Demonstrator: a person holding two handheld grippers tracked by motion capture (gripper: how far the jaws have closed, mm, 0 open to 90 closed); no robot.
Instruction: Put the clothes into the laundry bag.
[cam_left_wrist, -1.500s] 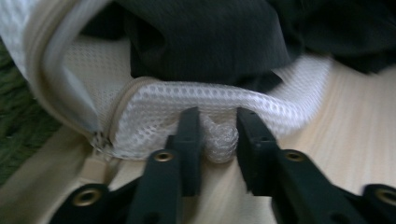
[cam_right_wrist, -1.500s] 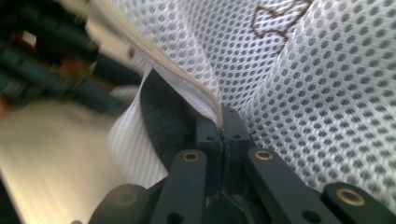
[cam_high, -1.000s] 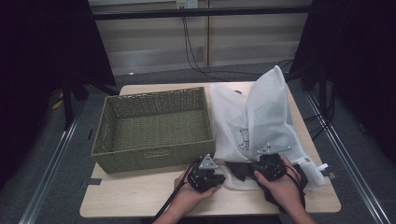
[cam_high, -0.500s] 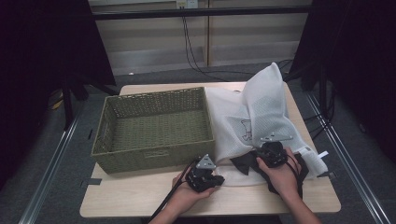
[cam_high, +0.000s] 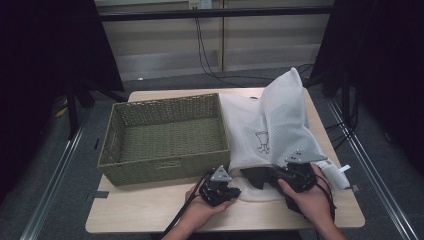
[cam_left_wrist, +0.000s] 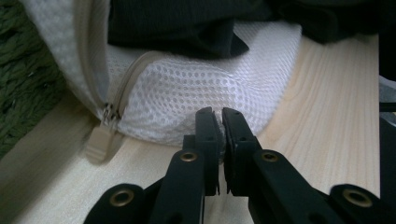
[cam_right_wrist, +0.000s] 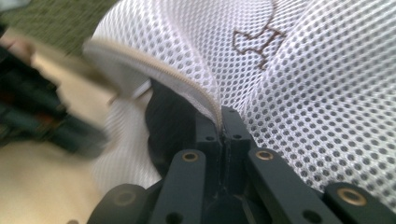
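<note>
White mesh is what you have in both grippers: a laundry bag (cam_high: 272, 120) lies on the right half of the wooden table (cam_high: 150, 210), its far end standing up in a peak and its open mouth facing you at the near edge.

Your left gripper (cam_high: 218, 188) sits low at the front of the table, just left of the bag's mouth. In the left gripper view its jaws are closed on a small fold of the lower mesh layer (cam_left_wrist: 196, 88), right at the edge where the bag meets the wood. A beige zipper pull (cam_left_wrist: 99, 142) lies on the table just left of those jaws, at the end of the zipper track.

Your right gripper (cam_high: 292, 176) is at the bag's mouth, to the right of the left one and a little higher. In the right gripper view its jaws are pinched together on the upper rim of the opening, with the zipper-edged hem (cam_right_wrist: 187, 86) running straight into them. That rim is lifted off the lower layer, so the mouth gapes.

Dark clothing (cam_high: 256, 176) shows inside the opening, between your two grippers.

Beside the bag, on the left half of the table, stands a green woven basket (cam_high: 167, 132), its right wall touching the mesh.
</note>
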